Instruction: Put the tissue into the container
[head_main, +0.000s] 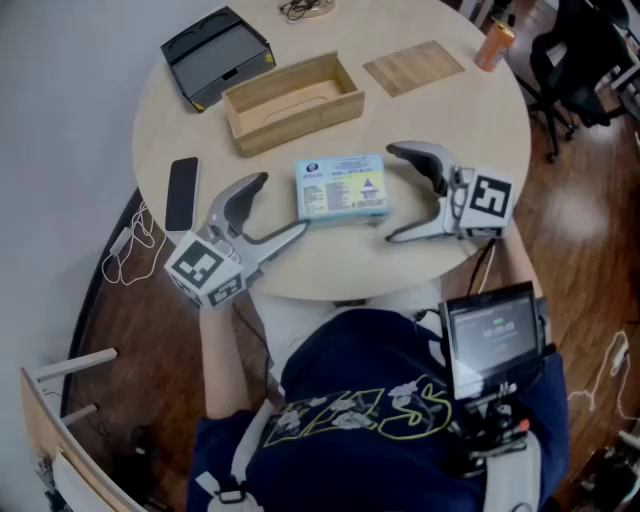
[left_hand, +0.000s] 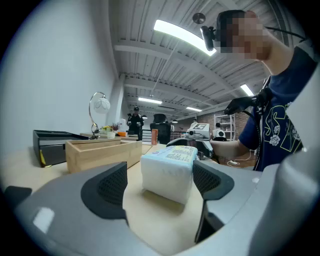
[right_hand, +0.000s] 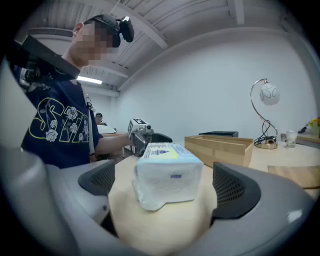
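Tissue pack (head_main: 341, 187) flat between spread left claw (head_main: 279, 205), right claw (head_main: 393, 194)

Pale-blue tissue pack (head_main: 341, 187) (yellow patch on top), light-tan container (head_main: 292, 101), black phone (head_main: 181, 193)

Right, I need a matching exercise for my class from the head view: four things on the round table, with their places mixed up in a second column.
1. tissue pack
2. phone
3. orange can
4. wooden container

A. at the far right edge
B. between the left gripper and right gripper
C. flat near the left edge
D. just beyond the tissue pack, open-topped

Pairs: 1-B, 2-C, 3-A, 4-D
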